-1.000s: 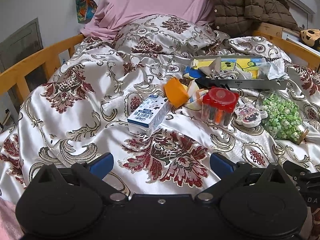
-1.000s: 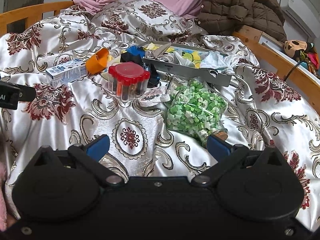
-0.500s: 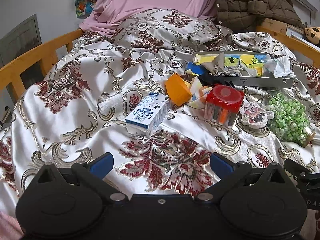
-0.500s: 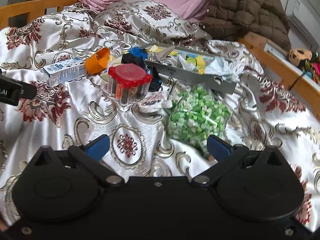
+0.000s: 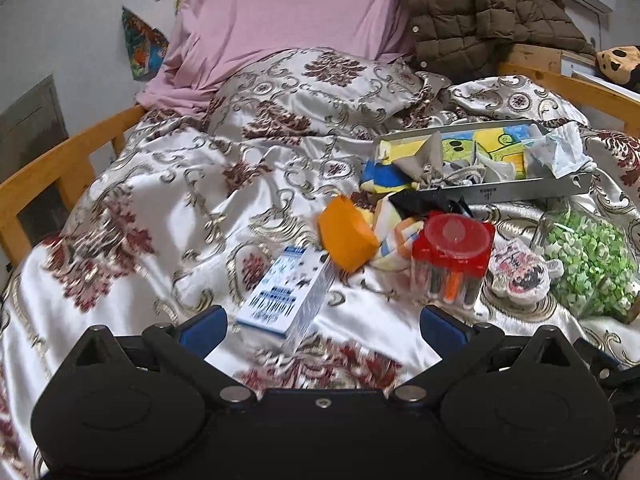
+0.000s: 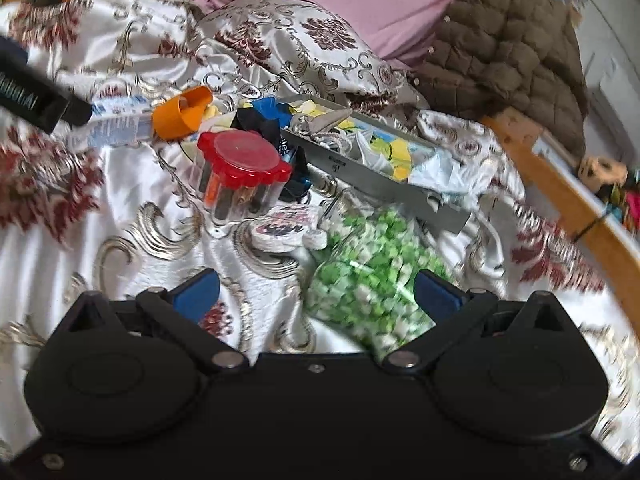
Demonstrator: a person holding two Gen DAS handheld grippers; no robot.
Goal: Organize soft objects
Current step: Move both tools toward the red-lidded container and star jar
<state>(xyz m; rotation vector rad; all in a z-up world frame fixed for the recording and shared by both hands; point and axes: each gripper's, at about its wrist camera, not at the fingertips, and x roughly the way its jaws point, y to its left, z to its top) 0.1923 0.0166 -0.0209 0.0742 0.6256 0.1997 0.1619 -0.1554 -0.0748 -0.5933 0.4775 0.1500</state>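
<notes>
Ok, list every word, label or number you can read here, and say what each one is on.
None can be read for certain.
Blue and white carton: rows of blue print, too blurred to read.
Grey metal tray: small dark mark on the front wall, too small.
Round cartoon patch: drawing only, no clear letters.
Black bar at the left of the right view: pale lettering, blurred.

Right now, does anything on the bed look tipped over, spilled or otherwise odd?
Yes. The milk carton lies flat on the bedspread, the orange cup is tipped on its side, and the jar of green pieces lies sideways, nothing visibly spilled. Cloth and paper hang over the metal tray rim. Both grippers are open and empty.
</notes>
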